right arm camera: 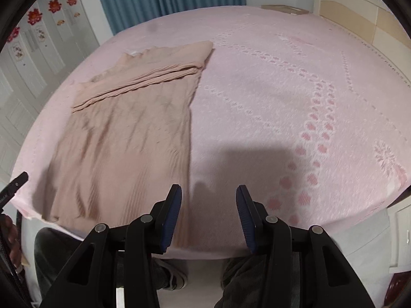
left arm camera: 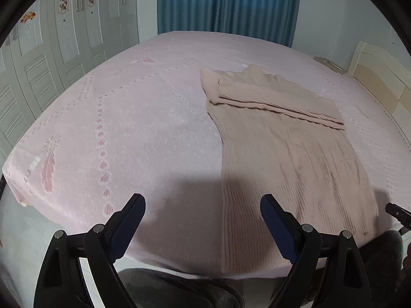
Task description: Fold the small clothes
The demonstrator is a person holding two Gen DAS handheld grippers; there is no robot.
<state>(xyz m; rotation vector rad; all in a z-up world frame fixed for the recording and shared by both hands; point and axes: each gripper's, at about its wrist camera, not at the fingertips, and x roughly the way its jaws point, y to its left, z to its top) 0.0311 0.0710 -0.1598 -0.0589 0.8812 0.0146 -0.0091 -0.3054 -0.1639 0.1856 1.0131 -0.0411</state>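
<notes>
Left wrist view: left hand-held gripper (left arm camera: 203, 200) jaws spread wide, nothing between them, over the near edge of the bed (left arm camera: 143, 118). Right wrist view: right hand-held gripper (right arm camera: 208, 192) jaws partly apart, empty.

One beige ribbed knit garment (left arm camera: 282, 138) lies flat on the pink bedspread, far end folded over itself.

Only the right view shows a flat box (right arm camera: 285, 9) at the bed's far corner. Both show the blue curtain (left arm camera: 228, 2), white wardrobe doors (left arm camera: 51, 51) and headboard (right arm camera: 359, 7).

At the top of your frame hangs a blue curtain (left arm camera: 228, 2), white wardrobe doors (left arm camera: 64, 36) at upper left, cream headboard (left arm camera: 380, 77) at right.
</notes>
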